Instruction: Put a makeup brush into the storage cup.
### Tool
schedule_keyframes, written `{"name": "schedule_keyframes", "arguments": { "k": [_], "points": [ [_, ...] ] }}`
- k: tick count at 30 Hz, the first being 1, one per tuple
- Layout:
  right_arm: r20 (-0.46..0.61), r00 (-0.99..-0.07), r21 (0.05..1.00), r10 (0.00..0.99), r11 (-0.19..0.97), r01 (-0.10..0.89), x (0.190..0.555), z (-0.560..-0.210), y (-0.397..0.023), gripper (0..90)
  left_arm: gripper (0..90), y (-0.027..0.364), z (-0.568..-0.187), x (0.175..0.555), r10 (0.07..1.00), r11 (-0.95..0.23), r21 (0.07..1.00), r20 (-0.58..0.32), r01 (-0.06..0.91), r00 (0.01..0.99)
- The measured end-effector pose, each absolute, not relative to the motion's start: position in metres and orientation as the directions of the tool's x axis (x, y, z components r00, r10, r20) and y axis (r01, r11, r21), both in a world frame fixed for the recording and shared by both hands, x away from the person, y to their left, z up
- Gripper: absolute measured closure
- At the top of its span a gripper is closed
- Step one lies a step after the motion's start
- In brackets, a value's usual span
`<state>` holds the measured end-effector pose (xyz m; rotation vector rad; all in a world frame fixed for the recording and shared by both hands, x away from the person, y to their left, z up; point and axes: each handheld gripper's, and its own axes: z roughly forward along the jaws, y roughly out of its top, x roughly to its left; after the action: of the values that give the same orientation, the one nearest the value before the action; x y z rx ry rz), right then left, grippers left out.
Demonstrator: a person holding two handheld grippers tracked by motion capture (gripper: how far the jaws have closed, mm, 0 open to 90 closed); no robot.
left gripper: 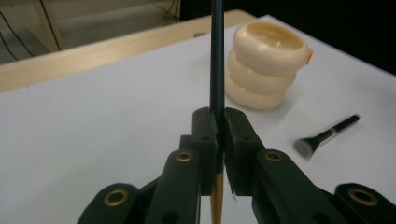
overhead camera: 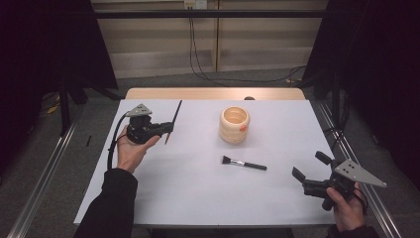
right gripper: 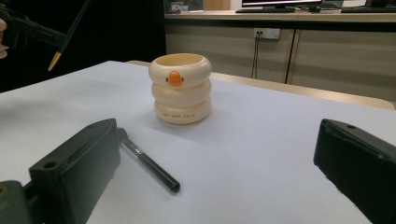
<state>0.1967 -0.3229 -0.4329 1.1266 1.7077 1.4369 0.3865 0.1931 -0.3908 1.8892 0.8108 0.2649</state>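
My left gripper [overhead camera: 166,130] has its jaws pressed together on a thin dark brush [overhead camera: 174,120], held above the table [overhead camera: 198,198] near its left edge, with the golden tip below the jaws and the long handle above. My right gripper [overhead camera: 308,172] has its jaws spread wide with nothing between them, near the right front corner. A short makeup brush [overhead camera: 243,163] lies flat in the middle. The cream ringed cup [overhead camera: 234,124] stands upright behind it, toward the far edge.
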Motion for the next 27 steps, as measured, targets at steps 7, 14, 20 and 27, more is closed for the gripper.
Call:
{"name": "schedule_keyframes", "arguments": {
  "k": [7, 14, 20, 27],
  "points": [
    [0.059, -0.436, 0.977, 0.898, 0.038, 0.211, 0.197, -0.433, -0.323, 0.0, 83.7, 0.202, -0.385, 0.378, 0.641, -0.204, 0.898, -0.177, 0.389, 0.746],
    [0.062, -0.434, 0.976, 0.899, 0.036, 0.213, 0.197, -0.433, -0.323, 0.0, 83.7, 0.201, -0.378, 0.367, 0.648, -0.176, 0.926, -0.147, 0.335, 0.747],
    [0.06, -0.436, 0.976, 0.898, 0.038, 0.213, 0.197, -0.433, -0.323, 0.0, 83.7, 0.2, -0.376, 0.358, 0.648, -0.148, 0.937, -0.15, 0.316, 0.747],
    [0.064, -0.435, 0.977, 0.898, 0.033, 0.212, 0.197, -0.433, -0.322, 0.0, 83.7, 0.195, -0.378, 0.347, 0.63, -0.126, 0.943, -0.164, 0.307, 0.759]
  ]
}}
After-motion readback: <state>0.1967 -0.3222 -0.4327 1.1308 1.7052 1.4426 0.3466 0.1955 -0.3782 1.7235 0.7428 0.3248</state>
